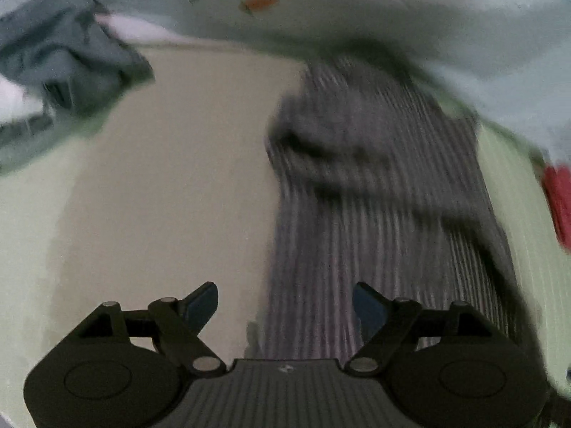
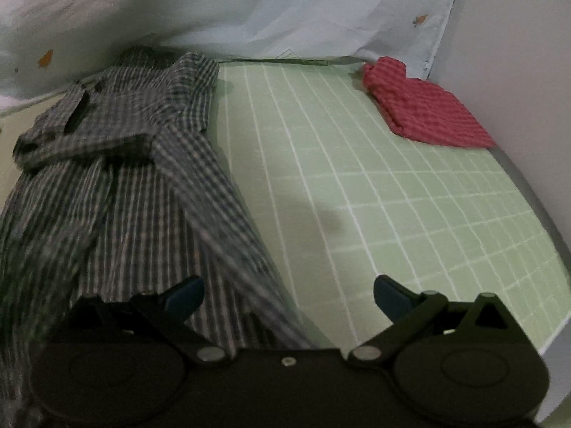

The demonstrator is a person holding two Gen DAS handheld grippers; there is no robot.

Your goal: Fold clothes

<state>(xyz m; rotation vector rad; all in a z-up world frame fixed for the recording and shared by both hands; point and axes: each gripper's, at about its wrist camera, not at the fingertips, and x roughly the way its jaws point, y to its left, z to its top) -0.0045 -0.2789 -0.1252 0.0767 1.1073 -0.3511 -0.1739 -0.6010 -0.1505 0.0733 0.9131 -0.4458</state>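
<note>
**Desk:** What lies on the surface?

**Photographer:** A grey-and-white checked shirt (image 2: 117, 164) is spread along the left side of a pale green cutting mat (image 2: 374, 185) ruled with a white grid. Its collar end lies toward the far edge and its hem runs to the near edge, under the right tool (image 2: 287, 294). One sleeve is folded across the chest. At the far right corner, against a plain wall, a red checked garment (image 2: 424, 107) sits folded and well apart from the shirt.

**Desk:** And the tools?

**Photographer:** Both stand released, fingers spread wide and gripping nothing. The right tool hangs over the near edge, its left finger above the shirt's hem, its right finger above bare mat. The left tool (image 1: 285, 305) hovers over the shirt's (image 1: 374, 214) left border, one finger over cloth, the other over the bare surface (image 1: 171, 178). That view is heavily blurred.

**Desk:** Anything else in frame?

**Photographer:** A pale blue sheet (image 2: 285, 10) with small orange motifs is draped behind the far edge. A crumpled dark grey-green garment (image 1: 67, 60) lies at the far left corner in the left view.

**Desk:** Any readable writing or brand?

**Photographer:** None legible; the sheet's prints are too small and soft to make out.
</note>
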